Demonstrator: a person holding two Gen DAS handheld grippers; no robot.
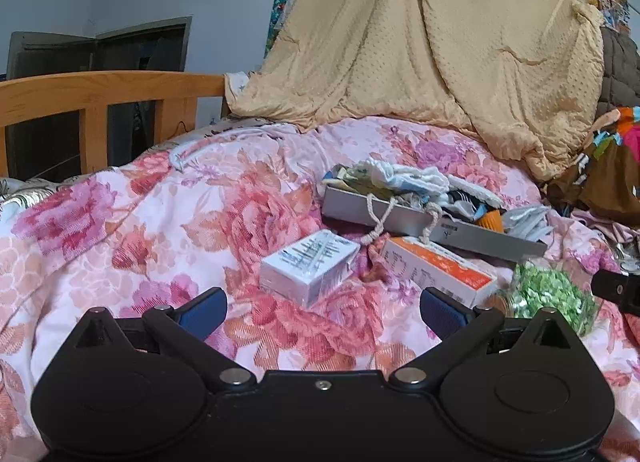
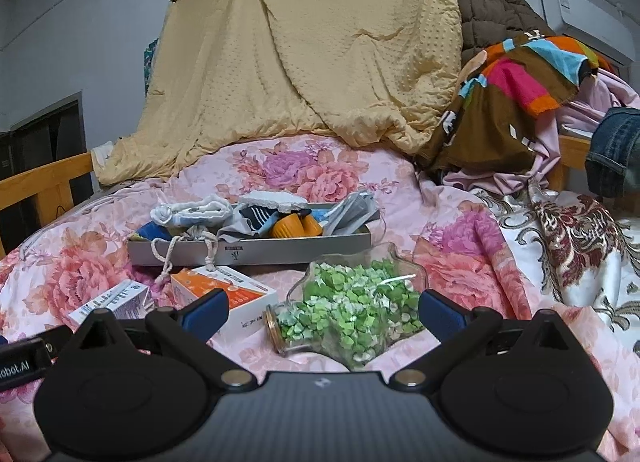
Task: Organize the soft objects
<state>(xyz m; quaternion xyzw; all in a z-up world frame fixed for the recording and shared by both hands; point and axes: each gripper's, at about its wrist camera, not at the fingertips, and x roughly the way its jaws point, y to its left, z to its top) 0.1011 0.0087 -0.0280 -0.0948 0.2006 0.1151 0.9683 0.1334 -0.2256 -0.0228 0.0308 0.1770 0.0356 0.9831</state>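
Observation:
A shallow grey box [image 2: 280,251] lies on the floral bed and holds socks, cloths and orange cups [image 2: 289,227]; it also shows in the left wrist view [image 1: 400,222]. A white rolled sock [image 2: 192,212] rests at its left end. My left gripper [image 1: 322,308] is open and empty, just short of a white plastic-wrapped box [image 1: 310,266]. My right gripper [image 2: 322,308] is open and empty, with a glass jar of green paper stars [image 2: 352,306] lying on its side between and just beyond its fingers.
An orange-and-white carton [image 2: 224,290] lies by the jar, also seen in the left wrist view [image 1: 440,268]. A beige blanket [image 2: 312,50] hangs behind. Piled clothes [image 2: 516,90] sit at the right. A wooden bed rail [image 1: 100,94] stands at the left.

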